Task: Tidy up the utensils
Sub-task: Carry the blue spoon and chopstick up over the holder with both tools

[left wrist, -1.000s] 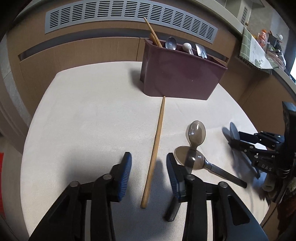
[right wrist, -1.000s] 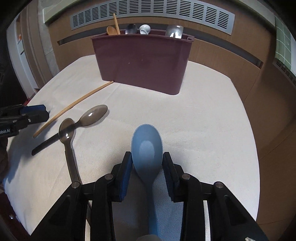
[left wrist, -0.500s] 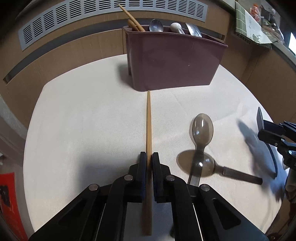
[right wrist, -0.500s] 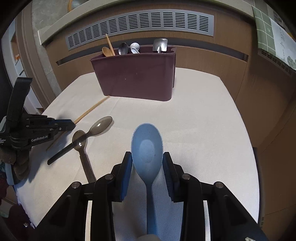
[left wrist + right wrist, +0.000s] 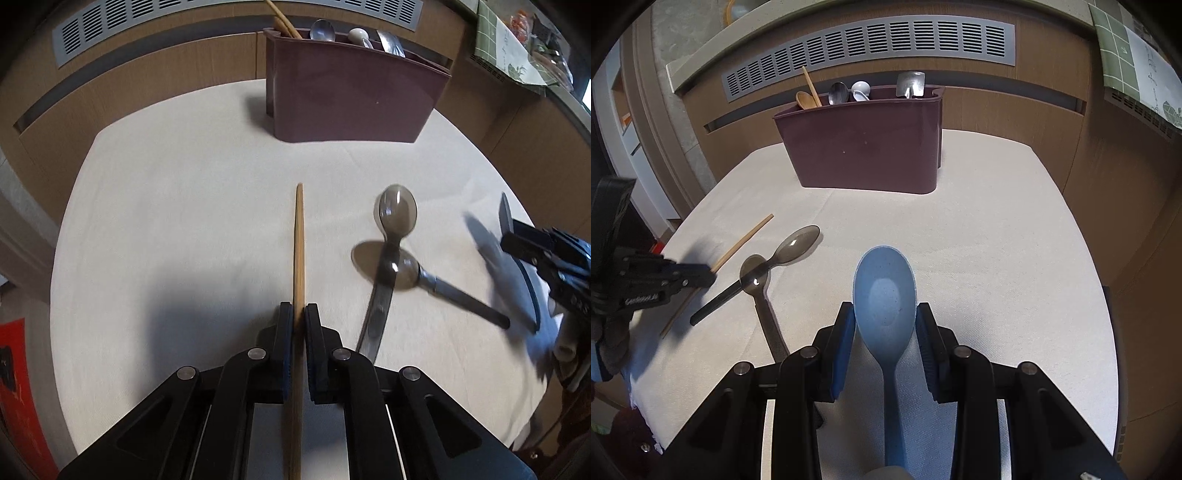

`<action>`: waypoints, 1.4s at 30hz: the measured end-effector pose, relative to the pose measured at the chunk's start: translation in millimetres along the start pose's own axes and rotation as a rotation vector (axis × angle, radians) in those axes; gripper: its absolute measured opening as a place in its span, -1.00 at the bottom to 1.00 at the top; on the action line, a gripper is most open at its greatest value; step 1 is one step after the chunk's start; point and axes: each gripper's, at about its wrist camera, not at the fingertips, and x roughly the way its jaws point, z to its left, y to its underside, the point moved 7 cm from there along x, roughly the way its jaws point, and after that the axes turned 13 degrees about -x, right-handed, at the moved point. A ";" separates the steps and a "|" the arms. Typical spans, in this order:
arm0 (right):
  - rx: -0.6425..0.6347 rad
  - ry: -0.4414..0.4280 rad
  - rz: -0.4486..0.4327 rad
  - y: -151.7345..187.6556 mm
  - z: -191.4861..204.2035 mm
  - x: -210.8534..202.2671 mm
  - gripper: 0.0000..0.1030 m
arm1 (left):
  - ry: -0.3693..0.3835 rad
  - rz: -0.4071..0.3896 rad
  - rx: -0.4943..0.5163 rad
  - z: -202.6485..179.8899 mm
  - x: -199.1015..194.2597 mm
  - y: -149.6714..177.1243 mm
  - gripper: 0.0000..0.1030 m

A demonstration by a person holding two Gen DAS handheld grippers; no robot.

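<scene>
Clamped tight, the left gripper (image 5: 299, 317) pinches a thin wooden chopstick (image 5: 298, 243) near its thick end, its tip pointing at the maroon holder (image 5: 354, 99) across the table (image 5: 184, 206). Light, stiff and smooth, it may pivot in the pads. The right gripper (image 5: 885, 314) grips a blue plastic spoon (image 5: 884, 295) across its bowl, a slippery hold.

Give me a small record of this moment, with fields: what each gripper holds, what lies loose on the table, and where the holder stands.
left gripper: shut on wooden chopstick
right gripper: shut on blue spoon, at its bowl
loose on table: two grey spoons, crossed
utensil holder: maroon, at the far edge, already with several utensils standing in it
</scene>
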 end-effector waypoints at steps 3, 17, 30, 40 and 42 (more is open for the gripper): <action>-0.005 0.009 -0.002 1.7 -1.1 -2.3 -0.40 | 0.001 0.001 0.012 -3.8 7.8 -12.6 -0.86; 0.034 0.031 -0.050 -6.2 -9.3 -8.3 -0.41 | 0.144 -0.056 -0.125 -8.1 -2.4 -39.8 -0.91; 0.059 0.088 -0.206 -43.4 -26.3 -61.4 -0.41 | 0.281 -0.428 -0.103 -28.0 -135.9 -67.8 -0.91; 0.055 0.170 -0.423 -112.1 -38.3 -137.1 -0.41 | 0.384 -0.685 -0.089 -53.6 -236.3 -114.3 -0.91; 0.039 0.191 -0.514 -146.2 -40.3 -171.1 -0.41 | 0.417 -0.788 -0.072 -63.2 -268.5 -130.3 -0.91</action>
